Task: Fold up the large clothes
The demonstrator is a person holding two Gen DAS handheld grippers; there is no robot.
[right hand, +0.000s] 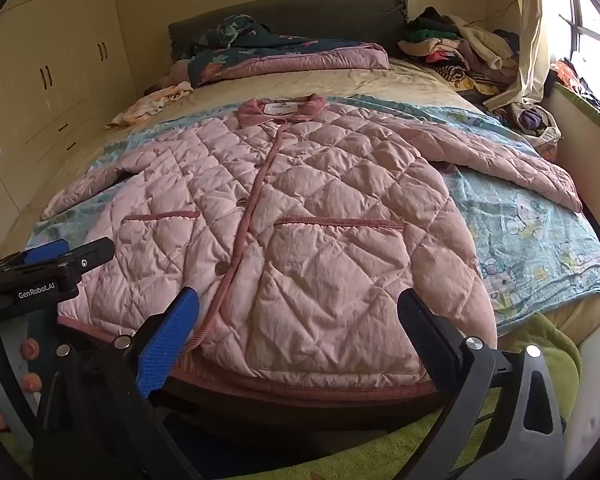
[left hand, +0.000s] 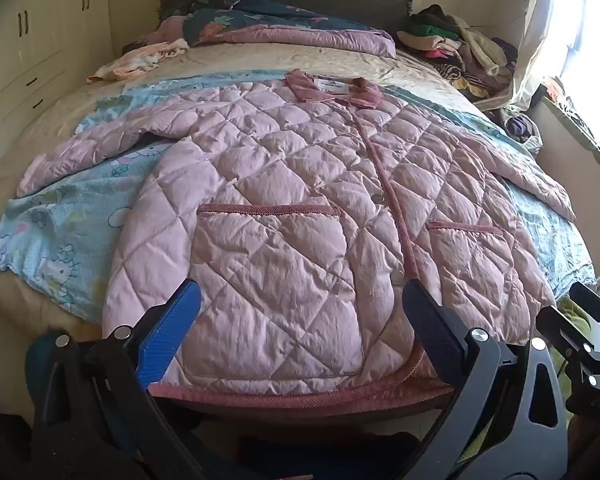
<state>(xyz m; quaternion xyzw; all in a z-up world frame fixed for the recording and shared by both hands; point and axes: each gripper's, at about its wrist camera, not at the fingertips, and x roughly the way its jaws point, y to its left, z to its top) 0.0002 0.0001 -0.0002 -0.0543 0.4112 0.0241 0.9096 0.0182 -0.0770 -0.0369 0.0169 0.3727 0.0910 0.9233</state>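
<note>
Bedroom, bed (left hand: 28,128) under blue cartoon sheet (left hand: 60,240). Pink quilted jacket (left hand: 284,208) spread flat, front up, hem at near edge. Left claw (left hand: 300,312) and right claw (right hand: 298,316) both wide open above hem, empty.

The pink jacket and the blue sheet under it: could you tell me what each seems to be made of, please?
Pink jacket: apparently a thin, faintly shiny woven shell over soft padding, judging by its puffy diamond quilting and fine crinkles; the darker trim looks ribbed, perhaps corduroy. Blue sheet: a thin matte printed fabric, probably cotton, lying flat with soft wrinkles.
</note>
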